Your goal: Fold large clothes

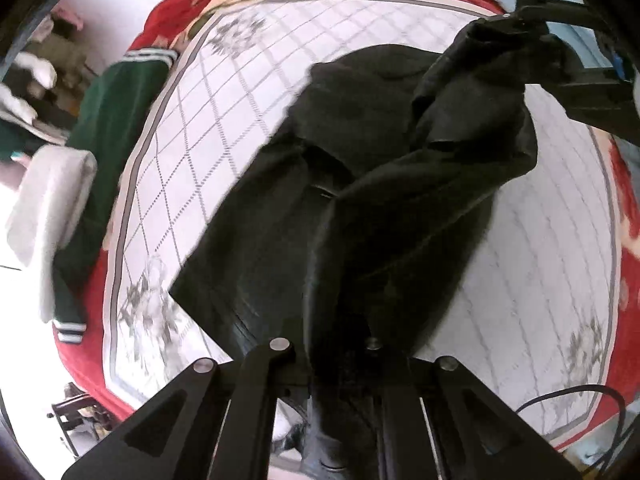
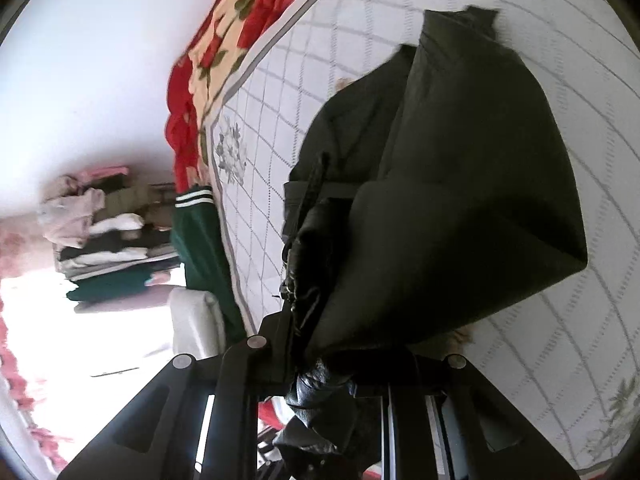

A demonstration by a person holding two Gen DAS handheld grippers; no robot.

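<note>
Black cloth fills the gap between my left tongs [image 1: 340, 364]; they are clenched on an edge of the coat [image 1: 360, 208]. Right tongs [image 2: 344, 364] likewise pinch a bunched, leathery part of it, with a zip running just ahead of their tips. From the left view, the right tongs show far ahead and up to the right, a corner of the coat hanging from them.

Coat position: partly lifted, sagging between both tongs, its lower half lying on the white quilt [image 1: 192, 128] ahead of and below my left tongs. Green jacket [image 1: 108, 120] and a white bundle [image 1: 48, 208] lie off to the left, well apart from the coat.

Judgement: fold is mid-carry. To do it well, I should:
- keep both grips tight, as the material looks heavy and slick
- hold both tongs level so the lifted edge stays straight
- lay the edge down onto the resting half, lining up borders before letting go
- keep the zip from catching.
</note>
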